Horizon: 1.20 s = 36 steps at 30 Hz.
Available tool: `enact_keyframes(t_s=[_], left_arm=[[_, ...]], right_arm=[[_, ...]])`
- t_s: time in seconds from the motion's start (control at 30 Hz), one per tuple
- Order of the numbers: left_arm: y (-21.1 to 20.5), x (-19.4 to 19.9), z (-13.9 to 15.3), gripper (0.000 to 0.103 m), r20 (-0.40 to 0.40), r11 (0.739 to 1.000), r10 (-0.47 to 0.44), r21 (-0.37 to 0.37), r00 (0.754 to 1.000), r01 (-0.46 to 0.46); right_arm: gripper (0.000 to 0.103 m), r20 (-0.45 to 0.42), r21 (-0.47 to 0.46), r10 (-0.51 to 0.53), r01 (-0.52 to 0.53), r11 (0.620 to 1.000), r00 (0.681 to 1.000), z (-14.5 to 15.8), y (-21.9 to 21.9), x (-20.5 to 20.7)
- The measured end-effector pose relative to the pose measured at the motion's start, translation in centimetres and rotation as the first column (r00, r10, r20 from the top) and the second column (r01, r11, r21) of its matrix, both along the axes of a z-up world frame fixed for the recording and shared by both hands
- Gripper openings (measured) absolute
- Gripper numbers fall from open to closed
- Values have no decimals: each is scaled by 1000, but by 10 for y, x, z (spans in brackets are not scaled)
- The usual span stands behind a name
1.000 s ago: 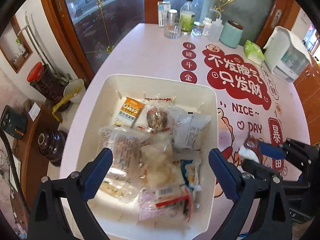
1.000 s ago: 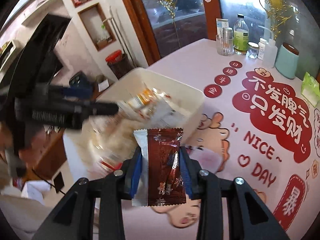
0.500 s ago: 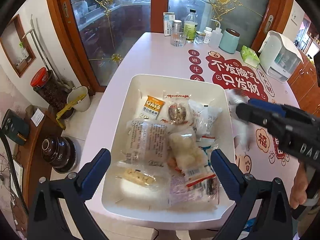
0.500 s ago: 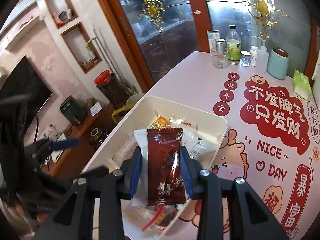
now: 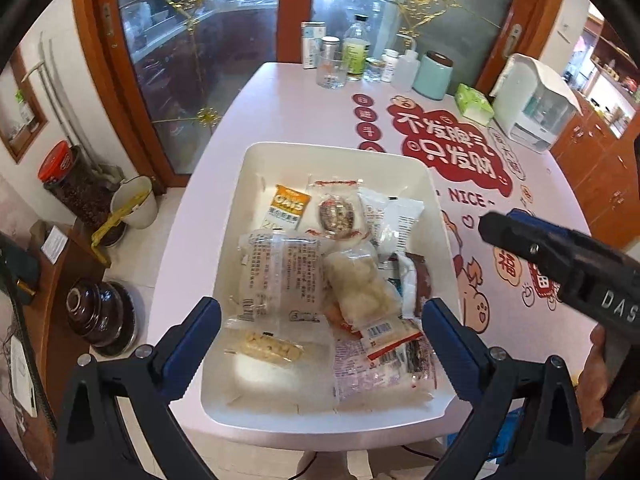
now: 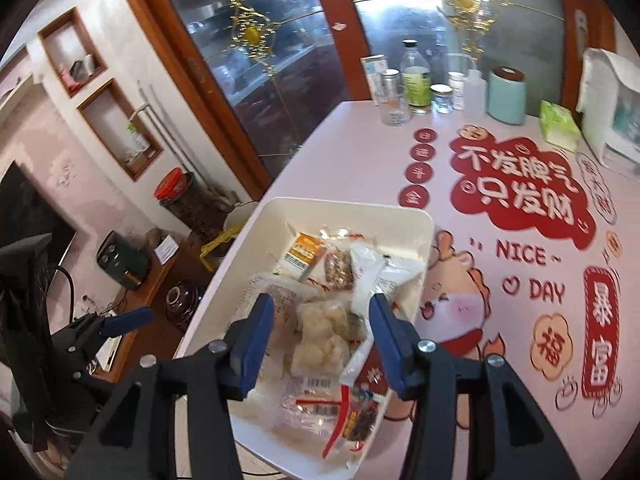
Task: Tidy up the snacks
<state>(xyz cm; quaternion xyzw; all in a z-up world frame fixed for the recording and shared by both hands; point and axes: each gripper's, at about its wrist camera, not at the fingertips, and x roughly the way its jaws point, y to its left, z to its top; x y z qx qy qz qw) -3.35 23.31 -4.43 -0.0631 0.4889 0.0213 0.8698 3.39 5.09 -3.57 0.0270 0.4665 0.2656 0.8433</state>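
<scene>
A white bin (image 5: pixel 332 147) on the pink table holds several wrapped snacks, among them an orange oats packet (image 5: pixel 290 206) and a clear bag of pale puffs (image 5: pixel 360 280). A dark red packet (image 5: pixel 422 280) lies loose against the bin's right wall, and it also shows in the right wrist view as the dark red packet (image 6: pixel 374 376). Above the bin's near end my left gripper (image 5: pixel 322 312) stands open and empty. My right gripper (image 6: pixel 320 308) hovers over the bin, its jaws opening with nothing between them. One of its fingers (image 5: pixel 540 248) reaches in from the right.
At the table's far end stand a glass (image 5: pixel 331 72), bottles, a teal canister (image 5: pixel 434 76), a green tissue pack (image 5: pixel 474 106) and a white appliance (image 5: pixel 536 104). The table drops off left of the bin, with jars and a pot on the floor below. A hand (image 5: pixel 596 376) holds the right gripper.
The dark red packet has left the right gripper's jaws and now lies in the bin. Those jaws have widened, and the gripper rolled and lifted. The left gripper drew back from the bin early on.
</scene>
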Motion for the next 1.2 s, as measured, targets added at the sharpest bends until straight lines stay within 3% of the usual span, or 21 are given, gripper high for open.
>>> enact_keyframes(t_s=[0.33,0.7,1.2], left_arm=[[-38,-2,-3,100,35,993,-114,2,993,114],[-81,2,9,100,92,991,-126,60,988,121],[-115,10,11,100,97,993,-102,73,990,95]], right_arm=[[50,-40,-32,-150,149,988,988,-14,-40,-37],[50,17,-101,-309,309,946,951,4,-87,-58],[51,37,-133,-320,322,937,947,8,-111,-61]])
